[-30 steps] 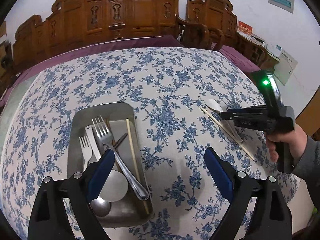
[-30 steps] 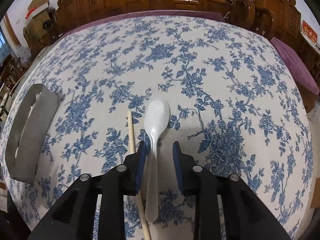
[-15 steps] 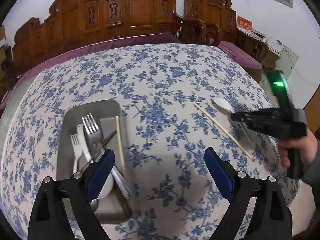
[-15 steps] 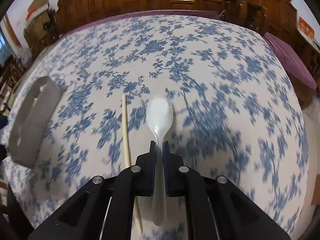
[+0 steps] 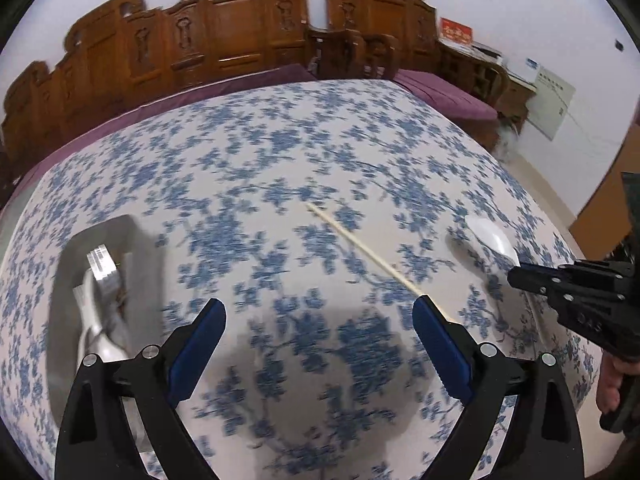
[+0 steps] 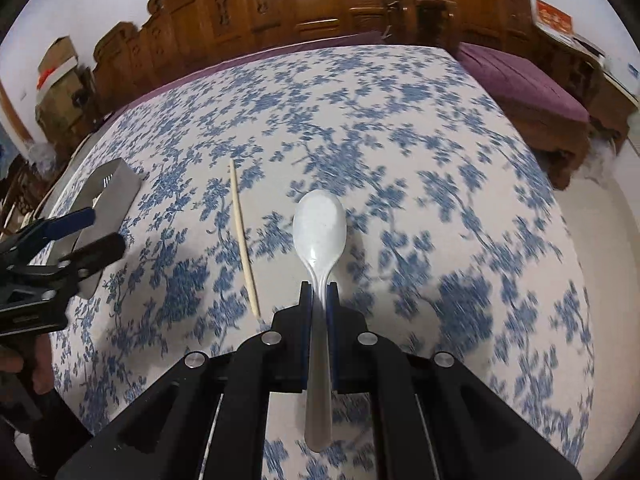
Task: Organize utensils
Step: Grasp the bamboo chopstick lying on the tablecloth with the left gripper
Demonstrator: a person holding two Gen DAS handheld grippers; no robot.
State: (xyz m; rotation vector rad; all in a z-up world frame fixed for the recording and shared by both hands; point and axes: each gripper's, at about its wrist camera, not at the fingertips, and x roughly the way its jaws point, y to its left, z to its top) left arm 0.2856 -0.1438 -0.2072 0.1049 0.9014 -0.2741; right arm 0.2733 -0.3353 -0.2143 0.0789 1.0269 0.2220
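Right gripper (image 6: 319, 300) jaws pinch the white spoon (image 6: 319, 228); left gripper (image 5: 318, 336) jaws spread, empty. Carry it level toward the tray (image 6: 116, 184) at ten o'clock, clearing the chopstick (image 6: 242, 236).

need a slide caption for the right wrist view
Right gripper shut on white spoon above floral tablecloth.

bare tablecloth (image 6: 460, 208) around one chopstick (image 6: 242, 232), tray (image 6: 106, 200) at the left edge

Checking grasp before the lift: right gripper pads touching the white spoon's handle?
Touching. The right wrist view shows the right gripper with both blue pads pressed against the white spoon handle, no gap either side.
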